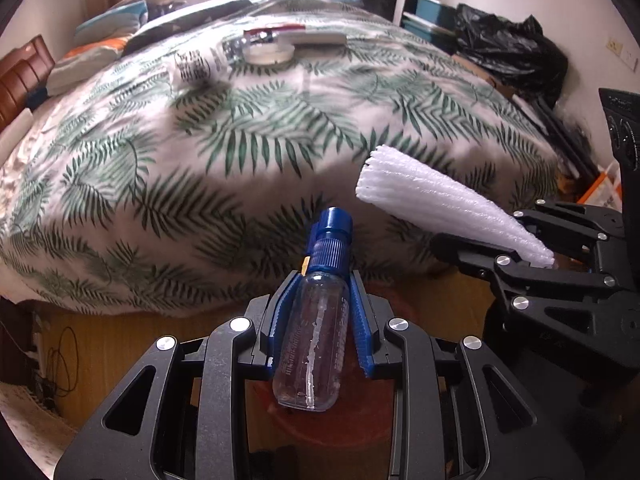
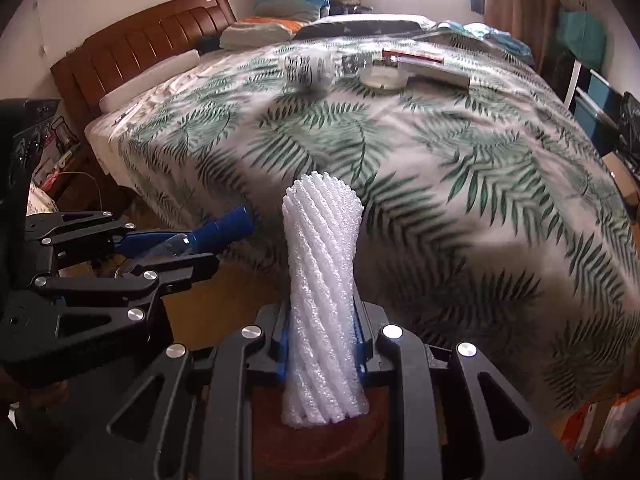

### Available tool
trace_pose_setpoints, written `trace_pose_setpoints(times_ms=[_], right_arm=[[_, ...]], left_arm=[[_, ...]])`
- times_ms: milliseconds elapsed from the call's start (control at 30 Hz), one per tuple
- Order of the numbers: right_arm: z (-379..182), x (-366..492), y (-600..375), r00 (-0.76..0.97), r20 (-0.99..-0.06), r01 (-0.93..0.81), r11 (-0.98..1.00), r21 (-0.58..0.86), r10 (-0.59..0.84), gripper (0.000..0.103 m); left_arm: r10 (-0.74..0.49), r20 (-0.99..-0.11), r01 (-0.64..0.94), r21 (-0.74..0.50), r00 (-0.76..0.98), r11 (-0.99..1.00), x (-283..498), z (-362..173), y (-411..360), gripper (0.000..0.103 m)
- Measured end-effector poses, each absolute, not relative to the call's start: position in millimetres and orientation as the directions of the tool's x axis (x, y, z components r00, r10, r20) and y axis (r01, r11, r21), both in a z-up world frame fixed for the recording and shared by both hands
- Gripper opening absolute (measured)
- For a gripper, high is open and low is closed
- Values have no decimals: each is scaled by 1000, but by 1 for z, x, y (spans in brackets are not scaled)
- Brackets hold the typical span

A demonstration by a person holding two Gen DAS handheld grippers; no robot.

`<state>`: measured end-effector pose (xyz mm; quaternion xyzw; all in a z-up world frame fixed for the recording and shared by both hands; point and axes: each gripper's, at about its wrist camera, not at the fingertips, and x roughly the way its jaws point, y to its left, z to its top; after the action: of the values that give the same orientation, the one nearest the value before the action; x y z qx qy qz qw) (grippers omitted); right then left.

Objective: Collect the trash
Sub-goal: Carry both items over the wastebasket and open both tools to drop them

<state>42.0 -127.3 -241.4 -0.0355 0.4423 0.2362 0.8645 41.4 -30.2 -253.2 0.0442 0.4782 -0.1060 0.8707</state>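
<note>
In the left wrist view my left gripper (image 1: 324, 280) is shut on a small clear bottle (image 1: 316, 340) with a blue cap, which sticks out past the blue fingertips. To its right, my right gripper (image 1: 500, 236) pinches a white foam net sleeve (image 1: 436, 200). The right wrist view shows that sleeve (image 2: 320, 288) standing up between the shut right gripper (image 2: 320, 312); the left gripper (image 2: 188, 248) and the blue-capped bottle (image 2: 224, 228) are at the left. Both grippers hang over the floor at the foot of the bed.
A bed with a fern-print cover (image 1: 260, 152) fills the view ahead. On it lie a clear labelled bottle (image 1: 196, 66), a tape roll (image 1: 268, 54) and a flat white-and-red box (image 1: 308, 36). A black bag (image 1: 508, 48) sits far right. A reddish-brown round object (image 2: 320, 448) lies below.
</note>
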Motion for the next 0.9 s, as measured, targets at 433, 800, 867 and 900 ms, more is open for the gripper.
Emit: trace_pose_setpoints(times_ms=[433, 800, 867, 900], right_arm=[[-322, 26, -119, 305, -888, -438, 879, 190, 344, 23], [-395, 40, -105, 138, -953, -443, 878, 183, 268, 23], [-407, 44, -102, 109, -960, -437, 880, 189, 260, 23], [-412, 44, -102, 95, -962, -435, 880, 192, 257, 23]], left_arm=[[-80, -935, 231, 2, 346, 973, 34, -335, -27, 29], [-55, -983, 224, -14, 177, 974, 56, -410, -28, 29], [-53, -987, 219, -19, 154, 976, 60, -419, -31, 29], [-53, -989, 214, -22, 141, 977, 62, -424, -31, 29]])
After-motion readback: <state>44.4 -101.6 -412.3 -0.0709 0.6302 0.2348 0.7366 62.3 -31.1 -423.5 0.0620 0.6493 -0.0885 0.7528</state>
